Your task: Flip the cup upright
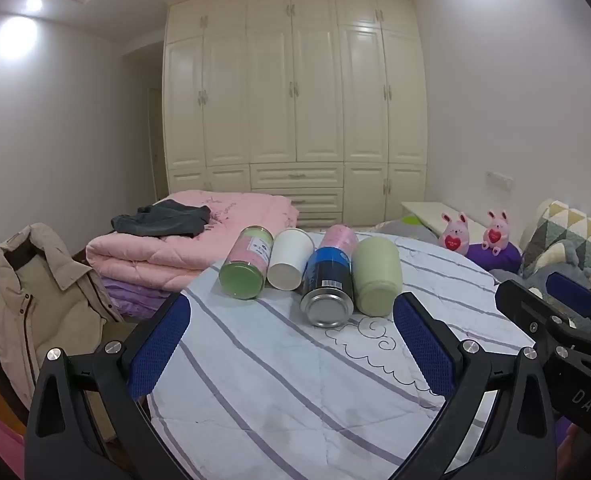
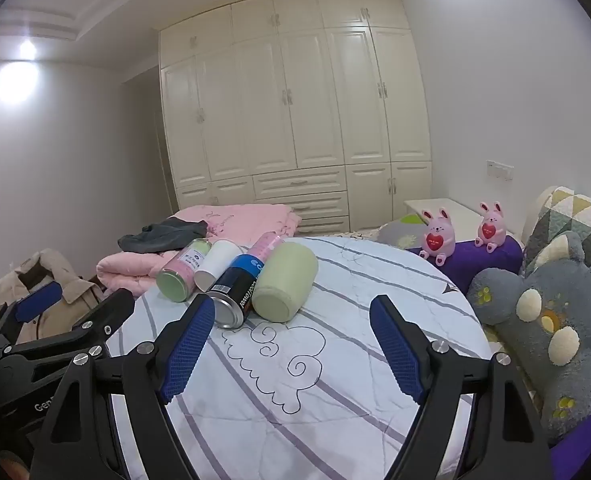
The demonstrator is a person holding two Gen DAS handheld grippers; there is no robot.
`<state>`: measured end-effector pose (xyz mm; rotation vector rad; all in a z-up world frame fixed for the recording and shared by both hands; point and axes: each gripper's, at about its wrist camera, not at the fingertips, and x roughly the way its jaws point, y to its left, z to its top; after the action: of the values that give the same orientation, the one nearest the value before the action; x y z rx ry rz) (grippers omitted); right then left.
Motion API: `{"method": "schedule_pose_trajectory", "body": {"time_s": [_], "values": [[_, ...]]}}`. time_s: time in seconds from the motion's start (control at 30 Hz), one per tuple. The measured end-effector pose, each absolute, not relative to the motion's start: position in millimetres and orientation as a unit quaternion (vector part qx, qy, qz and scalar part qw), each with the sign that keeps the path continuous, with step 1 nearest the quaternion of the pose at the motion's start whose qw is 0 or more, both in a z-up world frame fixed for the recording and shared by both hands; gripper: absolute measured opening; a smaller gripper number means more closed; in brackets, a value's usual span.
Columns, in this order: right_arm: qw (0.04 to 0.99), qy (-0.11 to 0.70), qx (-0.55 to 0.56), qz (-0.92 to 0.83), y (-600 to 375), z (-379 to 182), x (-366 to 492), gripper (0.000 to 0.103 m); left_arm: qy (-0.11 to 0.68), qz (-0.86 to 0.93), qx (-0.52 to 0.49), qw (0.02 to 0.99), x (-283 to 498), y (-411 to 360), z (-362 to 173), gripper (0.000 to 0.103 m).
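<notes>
Your cup (image 1: 290, 259) is the plain white one, a tapered paper-looking cup lying on its side on the striped bedspread (image 1: 279, 380), its closed base toward you and its wider end pointing away. It sits second from the left in a row of lying containers, touching the green-capped can (image 1: 247, 267) on one side and just beside the blue-black can (image 1: 328, 286) on the other.

Count five containers in all: one white cup, one green-capped can, one blue-black can with a bare metal end, one pink can (image 1: 337, 237) behind it, and one pale green cup (image 1: 376, 276) at the right.

You hold your left gripper (image 1: 291, 344) spread wide and empty, short of the row. Your right gripper (image 2: 291, 344) is likewise wide apart, holding nothing.

Two pink bunnies (image 2: 437, 237) sit on a purple cushion (image 2: 475, 260).
</notes>
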<state>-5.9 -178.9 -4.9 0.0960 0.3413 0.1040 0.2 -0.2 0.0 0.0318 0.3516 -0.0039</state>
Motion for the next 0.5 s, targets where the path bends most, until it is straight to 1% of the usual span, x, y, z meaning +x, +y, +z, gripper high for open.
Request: {"method": "schedule_pose_trajectory", "body": {"time_s": [0.1, 0.5], "values": [[0.983, 0.17, 0.047, 0.048, -184, -4, -6, 0.081, 0.162, -0.003, 0.007, 0.987, -1, 1, 0, 0.102], [0.983, 0.171, 0.054, 0.051, -183, -5, -8, 0.081, 0.18, -0.006, 0.004, 0.984, 4, 6, -10, 0.102]]}}
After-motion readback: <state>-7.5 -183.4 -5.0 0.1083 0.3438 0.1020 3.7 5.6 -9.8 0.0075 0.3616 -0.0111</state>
